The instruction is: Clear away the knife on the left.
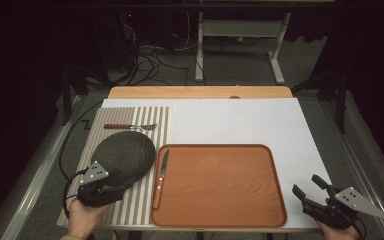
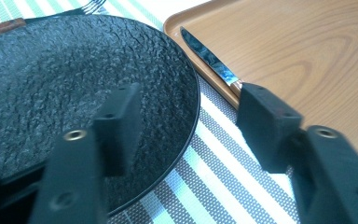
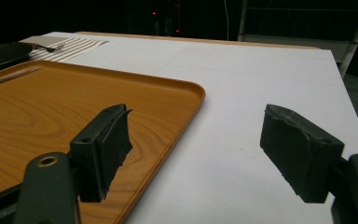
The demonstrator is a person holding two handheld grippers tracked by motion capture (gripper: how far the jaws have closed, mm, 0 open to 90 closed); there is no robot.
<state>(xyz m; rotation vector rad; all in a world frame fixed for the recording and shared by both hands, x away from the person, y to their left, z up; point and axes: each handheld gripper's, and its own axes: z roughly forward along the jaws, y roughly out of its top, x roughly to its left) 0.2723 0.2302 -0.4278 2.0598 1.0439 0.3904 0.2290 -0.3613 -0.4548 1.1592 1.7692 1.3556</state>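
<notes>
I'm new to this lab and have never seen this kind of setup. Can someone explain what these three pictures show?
A person sits at a table and holds a hand-operated tool in each hand; each tool ends in two black fingers that pinch. The high view looks down from above. The other two come from small cameras riding on each tool, looking along its fingers.

On the table lie a striped placemat with a dark textured plate and a fork, and beside it a wooden tray with a knife along its left edge.

The left gripper is open around the plate's near rim, one finger over the plate and one outside it. The right gripper is open by the tray's right edge, holding nothing.
</notes>
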